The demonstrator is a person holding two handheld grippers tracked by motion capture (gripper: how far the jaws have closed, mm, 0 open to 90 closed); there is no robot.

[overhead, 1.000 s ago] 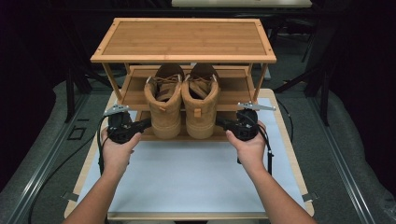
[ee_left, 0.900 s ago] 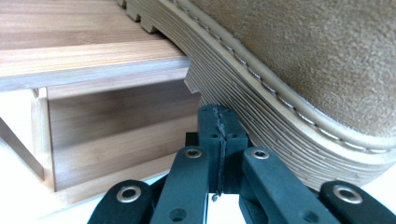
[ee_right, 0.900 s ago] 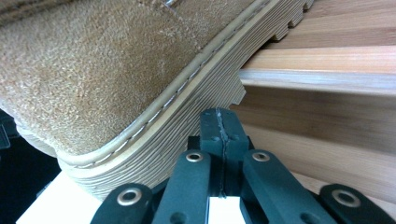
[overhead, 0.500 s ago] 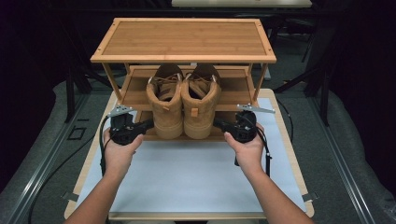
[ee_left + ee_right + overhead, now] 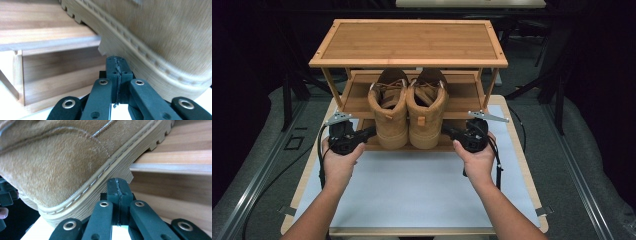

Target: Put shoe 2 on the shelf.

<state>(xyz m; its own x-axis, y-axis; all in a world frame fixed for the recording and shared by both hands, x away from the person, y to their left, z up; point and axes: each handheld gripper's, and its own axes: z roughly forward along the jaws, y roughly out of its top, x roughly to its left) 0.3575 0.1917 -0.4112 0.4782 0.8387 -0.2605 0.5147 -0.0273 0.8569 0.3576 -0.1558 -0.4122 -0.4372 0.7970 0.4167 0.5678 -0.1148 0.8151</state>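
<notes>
A bamboo rack [image 5: 408,42] stands at the far half of the table [image 5: 412,190], and on its lower shelf [image 5: 357,105] sits a pair of tan boots [image 5: 408,112], heels toward the person and hanging out past the shelf's front edge. The boots stand side by side, touching or nearly so.

The left gripper [image 5: 371,133] is pushed in against the outer sole of the left boot [image 5: 388,112], and the right gripper [image 5: 447,131] against the outer sole of the right boot [image 5: 426,112]. Both sets of jaws are pressed fully together with nothing between them (the gripper views show the pads meeting in a thin seam), so neither boot is actually held; the tips only lean on the soles from either side.

That is where trouble could start, as I judge it:

- The whole pair rests on squeeze alone. If one hand eases off or pushes harder than the other, the boots could slide sideways along the shelf or twist apart.
- The heels overhang already. A pull toward the person with uneven pressure could tip a boot off the edge onto the table.
- The tips sit low, on the ridged sole [image 5: 105,187]. Lifting from there may let the tall uppers topple inward or outward.
- A closed tip could slip off the sole's curve and jab the shelf.
</notes>
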